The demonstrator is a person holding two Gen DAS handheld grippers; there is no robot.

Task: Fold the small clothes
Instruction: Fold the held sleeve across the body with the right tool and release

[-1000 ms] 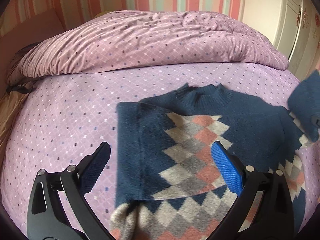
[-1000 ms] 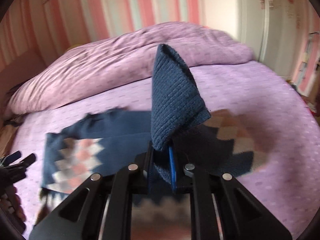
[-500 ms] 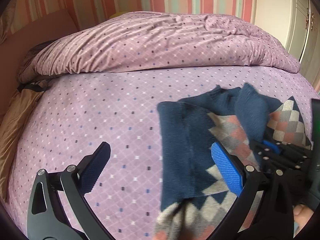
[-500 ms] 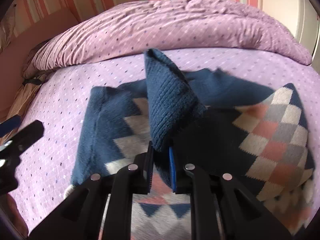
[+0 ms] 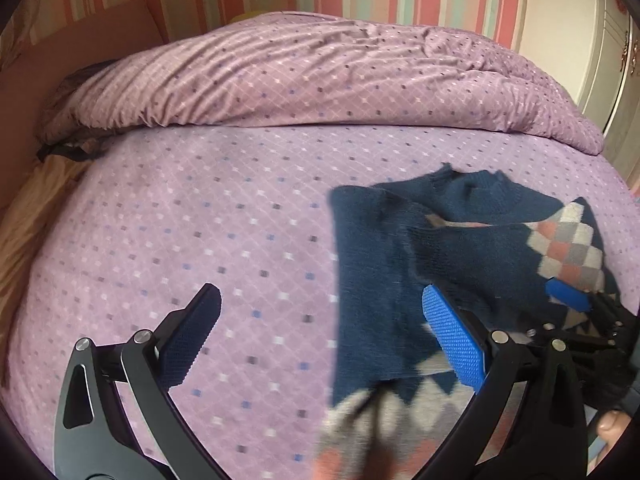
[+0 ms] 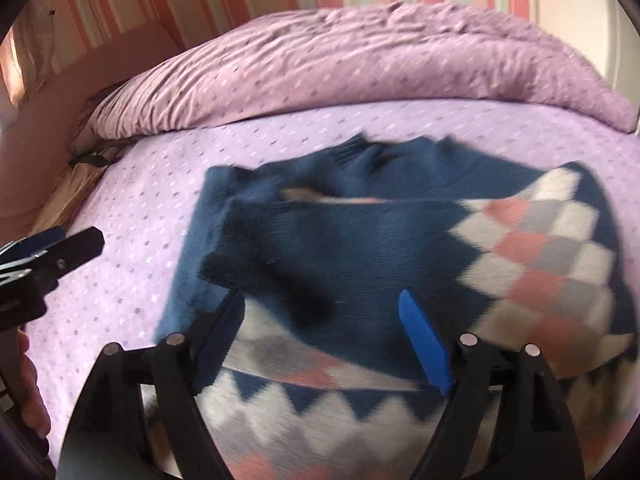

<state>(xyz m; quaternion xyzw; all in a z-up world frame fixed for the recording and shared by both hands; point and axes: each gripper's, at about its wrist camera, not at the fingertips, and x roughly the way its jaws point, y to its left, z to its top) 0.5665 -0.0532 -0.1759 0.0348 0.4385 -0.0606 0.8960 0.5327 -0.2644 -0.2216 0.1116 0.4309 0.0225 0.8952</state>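
Note:
A small navy sweater (image 5: 372, 280) with a pink, grey and white diamond pattern lies flat on the purple bed. Its right sleeve (image 6: 280, 240) is folded across the chest, and the cuff (image 6: 260, 276) lies loose on the body. My right gripper (image 6: 320, 300) hovers low over that cuff with its jaws opening; the pads do not press on the cloth. In the left wrist view its blue pad (image 5: 568, 294) shows at the right. My left gripper (image 5: 320, 300) is open above the sweater's left edge, one finger over bare sheet, holding nothing.
A bunched purple duvet (image 5: 320, 80) runs along the back of the bed sheet (image 5: 200, 220). A brown headboard (image 5: 80, 52) stands at the left and a white wardrobe (image 5: 616, 60) at the right. A person's fingers (image 6: 32, 392) hold the left gripper.
My right gripper swung the raised sleeve left and down across the sweater, then opened and let it drop. My left gripper shifted left off the sweater's middle to its edge.

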